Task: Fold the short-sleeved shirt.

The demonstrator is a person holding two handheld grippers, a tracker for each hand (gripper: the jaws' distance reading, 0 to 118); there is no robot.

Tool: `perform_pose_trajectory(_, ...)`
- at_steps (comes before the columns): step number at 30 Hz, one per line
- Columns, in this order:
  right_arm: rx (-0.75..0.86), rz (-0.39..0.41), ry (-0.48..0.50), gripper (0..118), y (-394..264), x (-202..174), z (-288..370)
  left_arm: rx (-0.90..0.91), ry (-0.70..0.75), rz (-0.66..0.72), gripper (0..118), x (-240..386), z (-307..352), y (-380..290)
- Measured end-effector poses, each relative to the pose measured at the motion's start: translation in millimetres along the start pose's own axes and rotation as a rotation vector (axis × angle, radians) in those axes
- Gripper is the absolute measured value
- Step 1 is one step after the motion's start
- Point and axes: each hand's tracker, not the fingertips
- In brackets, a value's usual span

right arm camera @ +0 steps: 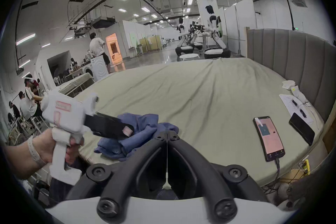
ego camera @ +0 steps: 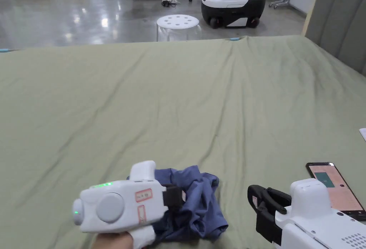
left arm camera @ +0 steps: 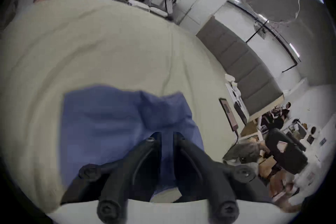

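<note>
A crumpled blue short-sleeved shirt [ego camera: 200,203] lies in a heap near the front edge of the green bed sheet [ego camera: 178,99]. My left gripper [ego camera: 176,196], a white body held in a hand, reaches into the heap from the left. In the left gripper view its black jaws [left arm camera: 167,137] stand close together with a fold of the blue shirt [left arm camera: 109,122] pinched between them. My right gripper [ego camera: 258,203] sits to the right of the shirt, apart from it. In the right gripper view its jaws [right arm camera: 166,135] are pressed together with nothing in them, and the shirt [right arm camera: 141,129] lies just beyond.
A lit phone [ego camera: 336,187] on a cable lies at the sheet's front right, with a dark phone [right arm camera: 301,128] and papers [right arm camera: 294,106] further right. A grey padded headboard [ego camera: 339,17] bounds the right side. Beyond the far edge stand a white stool [ego camera: 178,22] and robot bases [ego camera: 232,4].
</note>
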Motion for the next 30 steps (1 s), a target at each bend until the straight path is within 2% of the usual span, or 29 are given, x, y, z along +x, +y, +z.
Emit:
perform_pose_trajectory(5,-0.06,0.044,0.001,4,6,0,-5,-0.048,-0.042,-0.09,14,30,-50,-25)
perform_pose_trajectory(6,-0.076,0.058,0.007,4,8,-1,-9,-0.033,-0.023,-0.09,14,27,-49,-22)
perform_pose_trajectory(8,-0.116,0.091,0.037,4,15,-4,-18,-0.042,-0.087,-0.012,14,15,-38,-12)
perform_pose_trajectory(12,-0.222,0.04,0.24,4,33,-4,-63,0.073,-0.073,-0.111,17,5,22,-2)
perform_pose_trajectory(13,-0.264,0.021,0.271,4,36,-2,-81,0.104,-0.089,-0.099,41,-3,41,-1)
perform_pose_trajectory(14,-0.313,0.01,0.303,4,37,0,-97,0.131,-0.093,-0.083,74,-13,56,-1)
perform_pose_trajectory(15,-0.392,0.004,0.361,4,36,4,-120,0.166,-0.084,-0.048,98,-30,74,-2)
perform_pose_trajectory(16,-0.431,0.001,0.39,4,35,6,-131,0.18,-0.081,-0.026,102,-41,82,-3)
perform_pose_trajectory(18,-0.539,-0.007,0.438,4,24,10,-160,0.2,-0.081,0.048,102,-77,101,-7)
perform_pose_trajectory(19,-0.593,-0.009,0.423,4,19,11,-172,0.22,-0.091,0.092,102,-95,108,-12)
perform_pose_trajectory(21,-0.627,0.06,0.305,4,9,9,-186,0.173,-0.144,0.208,102,-128,108,-18)
perform_pose_trajectory(22,-0.626,0.059,0.283,4,7,10,-188,0.158,-0.194,0.27,102,-142,104,-21)
perform_pose_trajectory(23,-0.606,0.001,0.327,4,7,11,-187,0.142,-0.259,0.335,102,-154,97,-25)
perform_pose_trajectory(24,-0.607,-0.037,0.321,4,9,12,-185,0.138,-0.293,0.385,102,-162,89,-29)
perform_pose_trajectory(27,-0.599,-0.025,0.323,4,8,12,-182,0.074,-0.503,0.467,99,-170,50,-33)
perform_pose_trajectory(28,-0.597,-0.029,0.324,4,8,12,-181,0.074,-0.559,0.464,93,-166,38,-30)
perform_pose_trajectory(29,-0.596,-0.031,0.324,4,8,12,-181,0.038,-0.604,0.443,81,-160,24,-27)
perform_pose_trajectory(30,-0.595,-0.031,0.324,4,8,12,-181,0.018,-0.57,0.421,58,-153,12,-22)
